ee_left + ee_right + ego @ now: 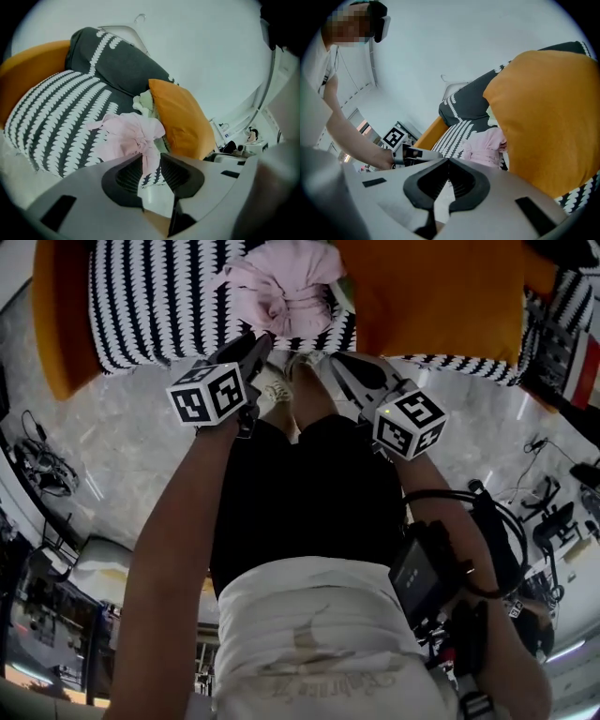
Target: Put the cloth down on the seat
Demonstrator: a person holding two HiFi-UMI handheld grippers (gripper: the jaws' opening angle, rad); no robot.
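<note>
Plainly the crumpled pale pink cloth [286,287] is down. It lies in a loose heap on the black-and-white zigzag-patterned seat cushion [150,306], near its front edge and just beside the large orange cushion [441,296] propped at the seat's right. Nothing holds it. The left claw [261,341] points down toward it from in front of the seat, jaws partly apart and released. A tail of the cloth shows through the gap, but the pads do not press on it. The right claw [333,360] is clenched on nothing, its tips meeting, and sits alongside. By my reading the placing is done, and both tools sit low and close because the drop was made from there.

The head view gives the layout from above: the cloth lies on the seat and both claws are short of its front edge, over the grey marble floor [122,437]. It cannot show the jaws. The left gripper view does, with the left claw [151,157] gaping in front of the cloth [126,136]. It also shows a pale green fabric [145,103] tucked behind the cloth and a dark back cushion [122,61]. The right gripper view shows the closed tips of the right claw [448,160]. It also catches the left claw [412,154] side-on, short of the cloth [485,145].
</note>
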